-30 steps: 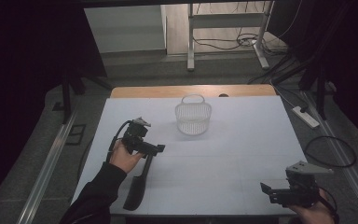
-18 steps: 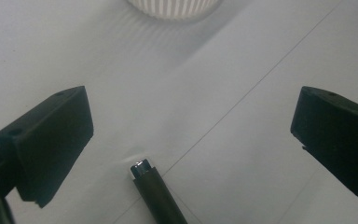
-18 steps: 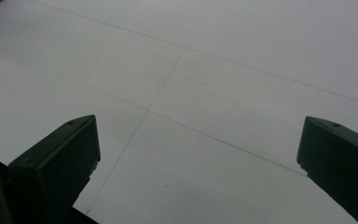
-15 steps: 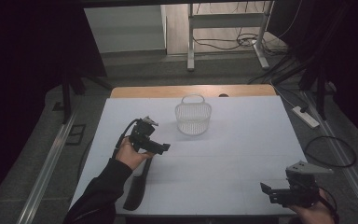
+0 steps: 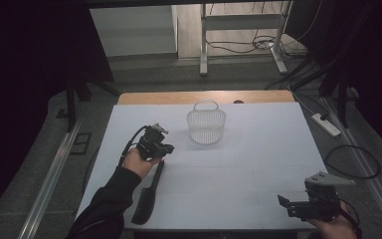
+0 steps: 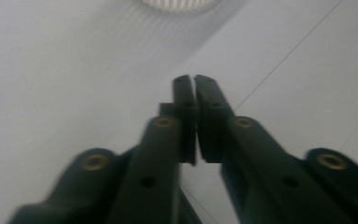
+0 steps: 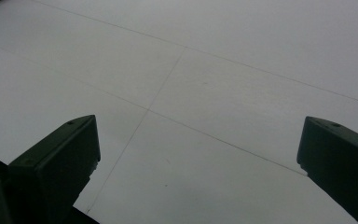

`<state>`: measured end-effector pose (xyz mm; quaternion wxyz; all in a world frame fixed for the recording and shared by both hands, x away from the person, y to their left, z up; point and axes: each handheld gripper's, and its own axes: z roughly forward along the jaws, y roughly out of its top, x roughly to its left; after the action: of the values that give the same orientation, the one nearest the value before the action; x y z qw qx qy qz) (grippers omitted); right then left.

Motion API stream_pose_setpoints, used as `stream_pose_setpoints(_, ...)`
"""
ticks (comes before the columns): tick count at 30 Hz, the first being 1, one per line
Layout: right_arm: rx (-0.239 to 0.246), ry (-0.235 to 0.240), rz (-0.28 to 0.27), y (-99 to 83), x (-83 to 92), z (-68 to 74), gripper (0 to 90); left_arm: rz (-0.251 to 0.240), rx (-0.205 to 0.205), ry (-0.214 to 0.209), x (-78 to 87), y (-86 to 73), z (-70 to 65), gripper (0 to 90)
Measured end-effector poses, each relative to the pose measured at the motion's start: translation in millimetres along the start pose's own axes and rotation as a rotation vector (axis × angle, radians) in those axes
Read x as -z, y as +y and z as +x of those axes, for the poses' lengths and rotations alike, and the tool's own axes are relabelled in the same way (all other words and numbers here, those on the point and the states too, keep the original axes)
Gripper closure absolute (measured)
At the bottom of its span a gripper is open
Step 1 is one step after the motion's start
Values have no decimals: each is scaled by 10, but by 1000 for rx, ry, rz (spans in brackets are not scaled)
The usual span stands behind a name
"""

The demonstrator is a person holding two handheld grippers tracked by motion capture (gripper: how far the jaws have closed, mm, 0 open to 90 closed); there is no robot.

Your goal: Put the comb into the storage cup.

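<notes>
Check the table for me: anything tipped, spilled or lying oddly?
Nothing stands out. The white basket stands upright near the far edge, and the black spatula-like tool lies flat by the left gripper, whose jaws have just closed empty.

White table (image 5: 258, 164): wire basket (image 5: 206, 127), black spatula (image 5: 146, 199) on it.

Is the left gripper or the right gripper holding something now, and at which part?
Nothing is held. The left gripper has just closed on empty air above the table; the right gripper is open over bare table.
</notes>
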<state>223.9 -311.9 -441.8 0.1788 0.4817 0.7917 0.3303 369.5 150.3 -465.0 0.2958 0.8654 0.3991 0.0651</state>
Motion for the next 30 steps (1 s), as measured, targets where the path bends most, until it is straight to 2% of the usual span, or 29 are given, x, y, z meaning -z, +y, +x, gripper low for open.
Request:
stream_pose_setpoints(8, 2, 2, 0, 0, 0, -1, 0, 20, 17, -39, -63, -56, 47, 888)
stream_pose_setpoints(19, 5, 2, 0, -1, 0, 5, 0, 36, 30, -47, -142, -160, 69, 887)
stream_pose_setpoints(30, 11, 3, -4, -2, 3, 9, 0, 95, 26, -48, -264, -245, 29, 887)
